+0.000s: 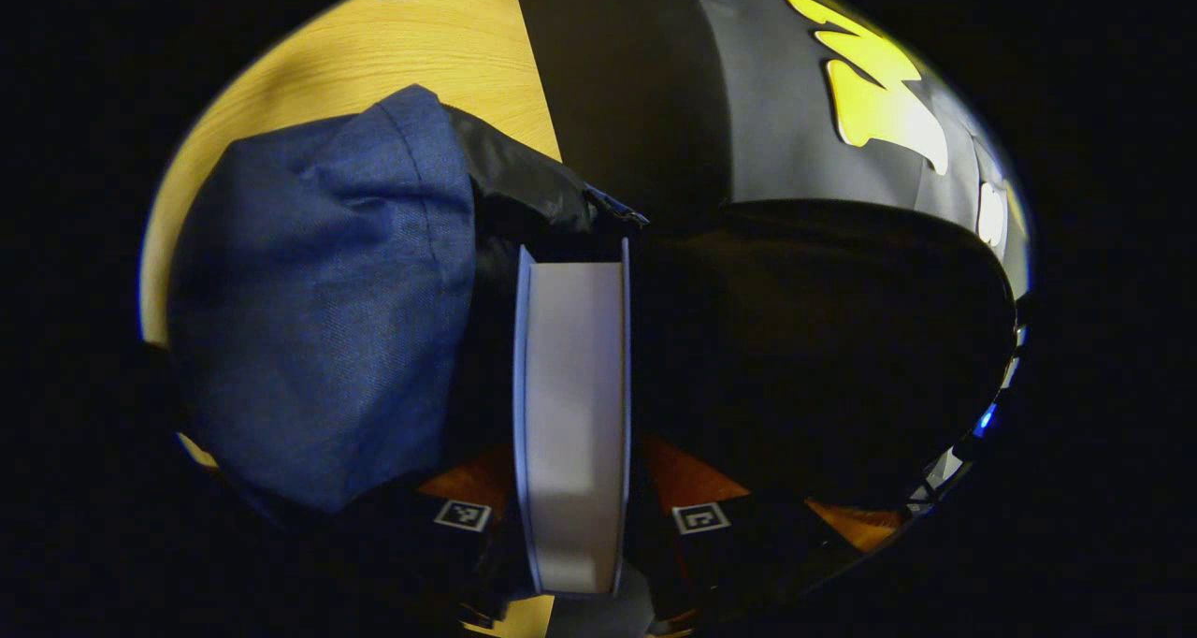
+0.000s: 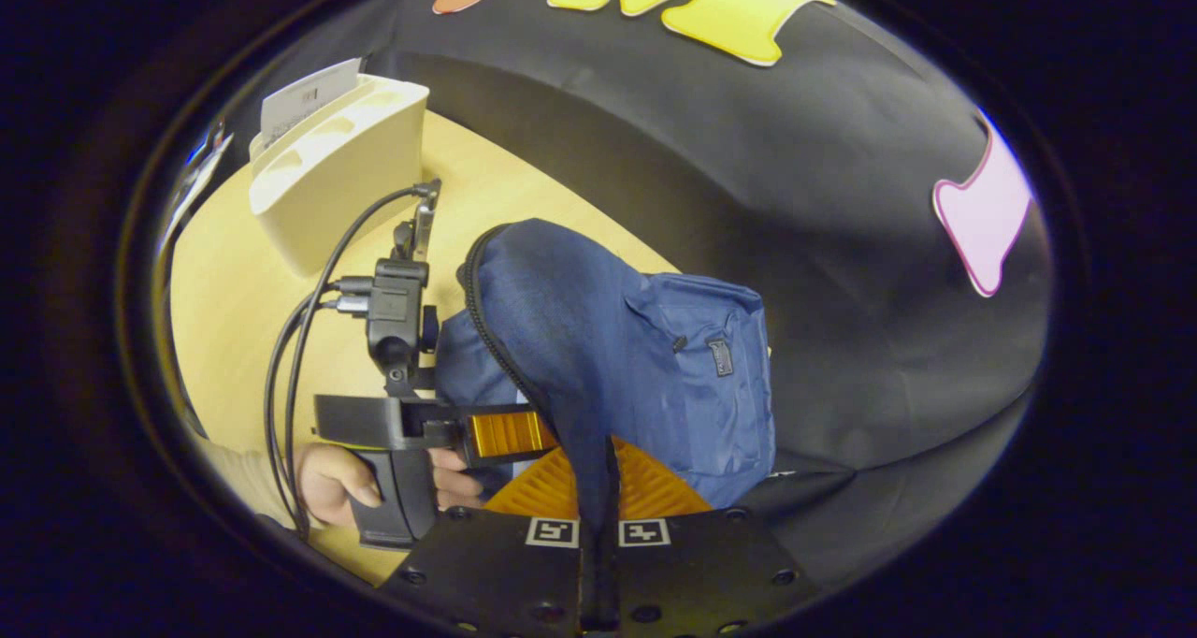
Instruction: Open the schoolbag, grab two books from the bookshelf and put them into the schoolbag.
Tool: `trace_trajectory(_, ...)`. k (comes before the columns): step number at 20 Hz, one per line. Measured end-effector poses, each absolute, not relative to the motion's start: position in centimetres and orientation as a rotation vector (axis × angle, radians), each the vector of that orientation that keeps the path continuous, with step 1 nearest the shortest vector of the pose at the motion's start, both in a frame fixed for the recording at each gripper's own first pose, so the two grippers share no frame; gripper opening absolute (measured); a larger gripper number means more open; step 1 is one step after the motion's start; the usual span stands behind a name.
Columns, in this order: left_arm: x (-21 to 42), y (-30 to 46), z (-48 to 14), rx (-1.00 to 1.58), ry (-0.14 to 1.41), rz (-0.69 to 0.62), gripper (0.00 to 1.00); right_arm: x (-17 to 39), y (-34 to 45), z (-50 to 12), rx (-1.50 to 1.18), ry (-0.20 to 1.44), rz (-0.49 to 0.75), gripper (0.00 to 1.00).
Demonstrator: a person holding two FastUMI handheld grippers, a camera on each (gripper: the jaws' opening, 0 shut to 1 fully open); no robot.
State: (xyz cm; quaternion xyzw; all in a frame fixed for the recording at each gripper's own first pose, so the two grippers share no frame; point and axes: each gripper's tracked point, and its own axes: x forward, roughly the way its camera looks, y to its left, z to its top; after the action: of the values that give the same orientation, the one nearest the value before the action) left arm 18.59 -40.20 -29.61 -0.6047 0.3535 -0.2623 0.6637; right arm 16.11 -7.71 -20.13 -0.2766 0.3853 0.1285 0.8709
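**Book going into the open schoolbag, flap pinched aside**

In the left gripper view, the left gripper (image 1: 572, 526) is grasping a book (image 1: 572, 413) between its two fingers, one finger pressing on each cover. The book is standing on edge with its pale page block facing the camera, and its far end is pointing into the dark mouth of the schoolbag (image 1: 327, 320). The bag's blue cloth is bulging on the left of the book, and its black lining is showing just behind the book's far end. The bag is sitting on a wooden table (image 1: 421, 49).

In the right gripper view, the right gripper (image 2: 598, 535) is clenching a fold of the schoolbag's blue flap (image 2: 561, 339), its fingers nearly together with the cloth running down between them. The zipper is curving along the flap's edge. The bag's front pocket (image 2: 711, 376) is facing right. The left gripper (image 2: 510, 432) is reaching into the bag from the left, held by a hand (image 2: 337, 479), with cables trailing from it. A cream bookshelf (image 2: 327, 170) is standing on the table beyond it, well apart from the bag, with a paper item sticking up in it.
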Motion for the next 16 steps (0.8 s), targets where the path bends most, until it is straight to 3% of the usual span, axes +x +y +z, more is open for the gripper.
trace_trajectory(1,18.7,-39.3,-29.1,-1.379,0.793,-0.574,0.88,16.4,-7.9,-20.1,-0.569,0.805,0.272,0.01)
trace_trajectory(2,18.6,-38.6,-28.6,-1.397,0.792,-0.555,0.84,16.5,-7.5,-19.9,-0.570,0.807,0.272,0.00)
trace_trajectory(3,18.7,-37.6,-28.3,-1.405,0.800,-0.528,1.00,16.3,-7.5,-19.8,-0.570,0.806,0.266,0.01)
trace_trajectory(4,17.9,-36.5,-28.1,-1.398,0.814,-0.515,0.96,16.3,-7.5,-19.7,-0.569,0.804,0.265,0.01)
trace_trajectory(12,9.8,-25.3,-21.9,-1.166,0.816,-0.574,0.97,16.2,-7.6,-20.0,-0.470,0.818,0.228,0.01)
trace_trajectory(16,8.7,-15.4,-17.5,-0.876,0.681,-0.494,0.97,15.9,-7.7,-20.2,-0.409,0.815,0.180,0.01)
